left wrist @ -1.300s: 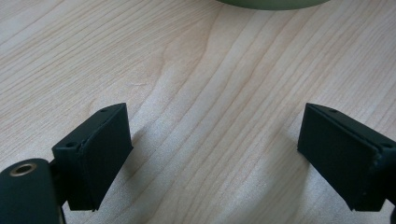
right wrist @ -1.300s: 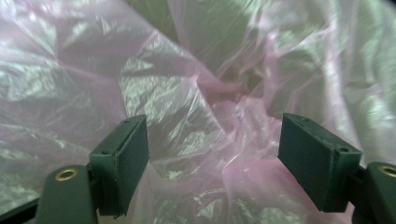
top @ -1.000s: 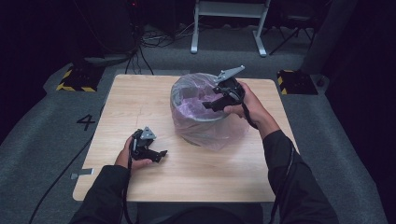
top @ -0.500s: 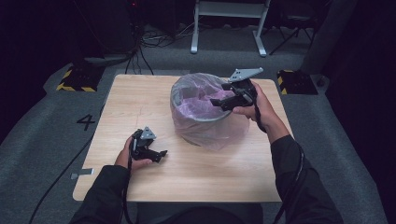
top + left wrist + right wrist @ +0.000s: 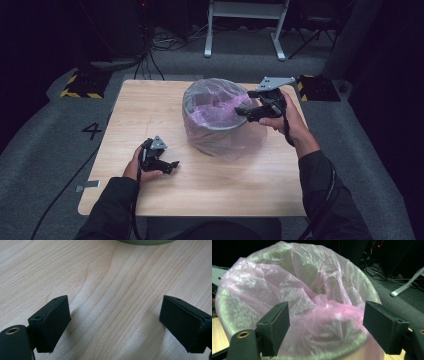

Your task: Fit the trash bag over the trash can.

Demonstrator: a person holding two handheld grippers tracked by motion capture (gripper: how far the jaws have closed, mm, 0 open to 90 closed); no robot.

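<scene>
Gaping wide with nothing between them, the jaws of the right gripper [image 5: 245, 111] hang over the near right rim of the bin [image 5: 200, 134], pointing across its mouth; the right gripper view looks along them at the pink plastic liner [image 5: 312, 302], which is crumpled inside and draped over the rim. The bin stands near the middle of the counter [image 5: 150, 100], a little toward its right and far side, with loose liner bunched against its side on the person's side. The left gripper [image 5: 172, 164] lies low on the counter near the person's edge, well apart from the bin, its jaws also spread wide over bare wood grain. Beyond the counter lie grey floor, cables [image 5: 155, 45] and a white stand [image 5: 245, 25].
</scene>
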